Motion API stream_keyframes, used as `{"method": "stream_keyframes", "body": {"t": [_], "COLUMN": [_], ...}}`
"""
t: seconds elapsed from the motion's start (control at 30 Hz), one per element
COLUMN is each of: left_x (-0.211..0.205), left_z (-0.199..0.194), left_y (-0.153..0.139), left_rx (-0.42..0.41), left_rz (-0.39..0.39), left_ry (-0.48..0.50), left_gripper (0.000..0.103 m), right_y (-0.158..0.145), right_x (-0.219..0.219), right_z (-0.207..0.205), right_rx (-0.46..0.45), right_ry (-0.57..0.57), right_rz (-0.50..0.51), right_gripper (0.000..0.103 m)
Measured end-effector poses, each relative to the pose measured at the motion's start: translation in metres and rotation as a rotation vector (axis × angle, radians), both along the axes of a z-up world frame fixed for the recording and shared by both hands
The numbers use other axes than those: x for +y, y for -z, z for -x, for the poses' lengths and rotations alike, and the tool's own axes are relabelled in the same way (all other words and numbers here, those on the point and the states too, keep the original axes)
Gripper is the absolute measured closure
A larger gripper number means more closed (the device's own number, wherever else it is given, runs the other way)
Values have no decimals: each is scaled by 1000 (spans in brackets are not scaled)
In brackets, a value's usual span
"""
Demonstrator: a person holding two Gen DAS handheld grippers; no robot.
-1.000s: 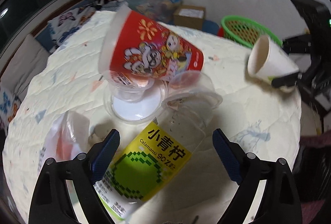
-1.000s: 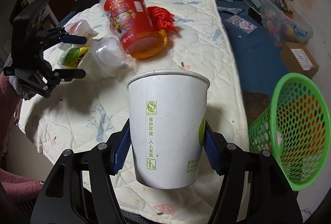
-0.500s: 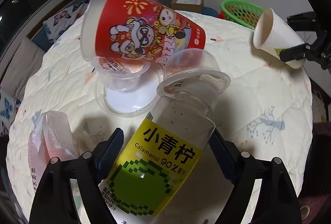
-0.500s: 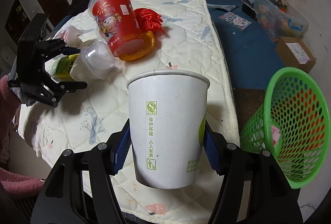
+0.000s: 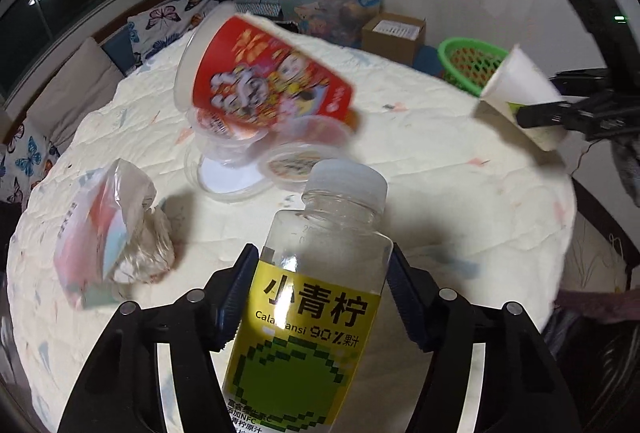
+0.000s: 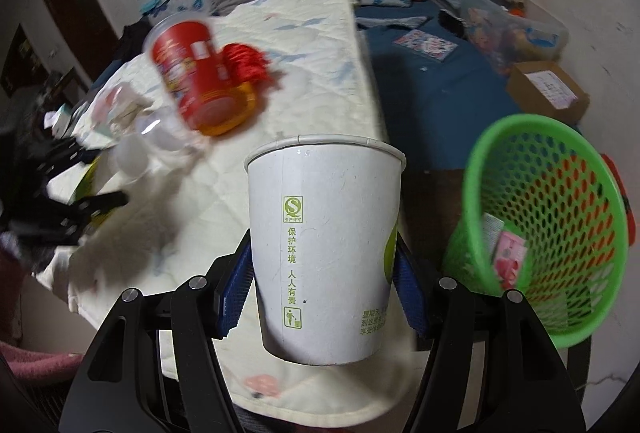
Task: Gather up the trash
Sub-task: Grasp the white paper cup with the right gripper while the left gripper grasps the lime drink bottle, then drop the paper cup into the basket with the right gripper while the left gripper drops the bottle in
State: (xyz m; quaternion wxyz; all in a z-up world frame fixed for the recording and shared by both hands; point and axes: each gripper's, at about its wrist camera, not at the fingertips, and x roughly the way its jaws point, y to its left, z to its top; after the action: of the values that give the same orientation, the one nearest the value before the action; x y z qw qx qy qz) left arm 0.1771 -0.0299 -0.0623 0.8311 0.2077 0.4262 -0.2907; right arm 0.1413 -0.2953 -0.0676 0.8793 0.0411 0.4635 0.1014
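Observation:
My left gripper (image 5: 320, 273) is shut on a clear plastic bottle (image 5: 316, 293) with a yellow-green label and white cap, held above the quilted bed (image 5: 440, 169). My right gripper (image 6: 324, 273) is shut on a white paper cup (image 6: 324, 245), upright, near the bed's edge. That cup also shows in the left wrist view (image 5: 520, 93). A green mesh bin (image 6: 552, 225) with some trash inside stands on the floor to the right of the cup. A red printed cup (image 5: 264, 81) lies tilted over clear plastic lids (image 5: 232, 173) on the bed.
A crumpled plastic bag (image 5: 108, 217) lies on the bed at the left. A red net and orange ring (image 6: 240, 73) lie behind the red cup. A cardboard box (image 6: 548, 89) and clutter sit on the blue floor by the wall.
My left gripper closed on the bottle and lifted it off the bed. My right gripper carried the paper cup closer to the green bin.

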Motion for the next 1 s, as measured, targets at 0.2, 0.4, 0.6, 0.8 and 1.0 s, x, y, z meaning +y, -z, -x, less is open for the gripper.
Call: {"method": "stream_keyframes", "body": {"t": [0.2,0.4,0.6,0.8,1.0], "left_x": [-20,-52,-97,-150,-203], "left_z": [23,20,8,-5,-20], "left_y": [-20,-34,-44,-52,-55], "left_rx": [-7,10,20,27,45], "left_rz": [55,97,123,141,158], "left_ry": [15,26,64,112,156], "left_gripper": [42,43,44,45,45], "right_y": [5,14,26,37,37], "right_x": [-51,-110,-153,-183,-203], "right_z": [2,1,-2,-4,9], "right_rx": [-11,-13,-1,6,-7], "right_ry": [123,261,351,401,424], "right_rz": [12,29,51,26,4], "right_gripper": [39,39,38,32,26]}}
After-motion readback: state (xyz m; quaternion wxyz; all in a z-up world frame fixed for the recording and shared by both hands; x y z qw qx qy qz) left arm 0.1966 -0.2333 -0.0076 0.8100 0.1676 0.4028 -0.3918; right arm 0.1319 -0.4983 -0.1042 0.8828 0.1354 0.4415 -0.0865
